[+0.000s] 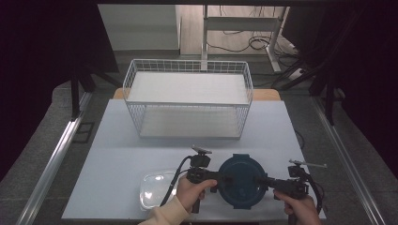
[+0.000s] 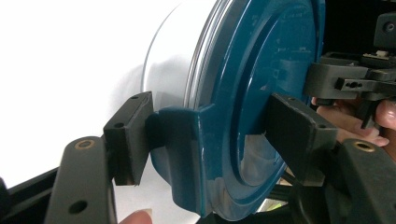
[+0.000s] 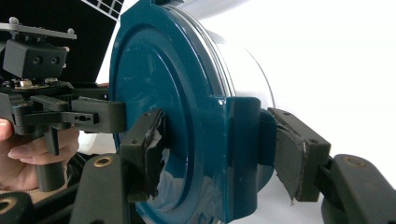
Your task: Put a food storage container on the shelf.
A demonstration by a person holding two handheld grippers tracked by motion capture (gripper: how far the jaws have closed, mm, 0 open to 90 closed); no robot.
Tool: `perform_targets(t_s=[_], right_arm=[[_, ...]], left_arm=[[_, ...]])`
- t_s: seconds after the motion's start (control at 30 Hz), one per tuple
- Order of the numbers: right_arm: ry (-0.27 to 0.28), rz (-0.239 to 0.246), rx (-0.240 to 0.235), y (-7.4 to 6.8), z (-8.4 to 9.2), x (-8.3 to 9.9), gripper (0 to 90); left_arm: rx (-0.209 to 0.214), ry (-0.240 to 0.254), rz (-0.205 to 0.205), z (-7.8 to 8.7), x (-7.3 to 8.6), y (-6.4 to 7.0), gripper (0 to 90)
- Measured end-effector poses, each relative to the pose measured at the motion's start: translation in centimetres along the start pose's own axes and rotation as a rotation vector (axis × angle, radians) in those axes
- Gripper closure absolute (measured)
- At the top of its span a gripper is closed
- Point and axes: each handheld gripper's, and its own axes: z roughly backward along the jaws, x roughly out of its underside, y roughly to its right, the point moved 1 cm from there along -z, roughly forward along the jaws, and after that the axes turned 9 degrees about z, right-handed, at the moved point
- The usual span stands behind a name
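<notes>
**A:** What was on the table, and where?

**B:** A round clear container with a dark teal lid (image 1: 241,180) sat at the near edge of the pale table (image 1: 117,154). The left gripper (image 1: 220,177) met it from one side and the right gripper (image 1: 263,182) from the other.

**A:** How did the jaws stand?

**B:** Each pair was closed onto a locking flap. In the left gripper view the pads straddled the left flap (image 2: 184,154), one under the rim, one on the lid face. The right gripper view showed the same at the right flap (image 3: 243,149), with one pad's (image 3: 152,144) facing torn.

**A:** How should the step have been done well?

**B:** My judgement: work both flaps evenly, keeping the container flat on the table so it would not tip or slide off the near edge.

**A:** And the containers' contents?

**B:** I could see nothing inside the lidded container. A clear dish (image 1: 157,187) just beside the left hand (image 1: 192,190) looked empty. A white wire basket (image 1: 187,101), farther back, held nothing.
</notes>
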Motion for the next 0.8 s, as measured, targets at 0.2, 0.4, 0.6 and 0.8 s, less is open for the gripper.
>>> perform_targets(t_s=[0.2,0.4,0.6,0.8], right_arm=[[0.026,0.035,-0.008,-1.2,0.8,-0.8,39.0],[0.056,0.081,-0.021,-3.4,1.3,-2.3,39.0],[0.063,0.106,-0.036,-5.0,0.8,-3.8,39.0],[0.067,0.140,-0.045,-7.0,-0.1,-5.6,38.9]], left_arm=[[-0.004,0.029,-0.037,1.6,-0.2,1.2,34.2],[-0.016,0.062,-0.065,4.2,-0.7,2.5,34.3],[-0.022,0.088,-0.070,6.4,-1.4,2.7,34.5],[-0.026,0.116,-0.071,8.9,-2.1,2.6,34.5]])
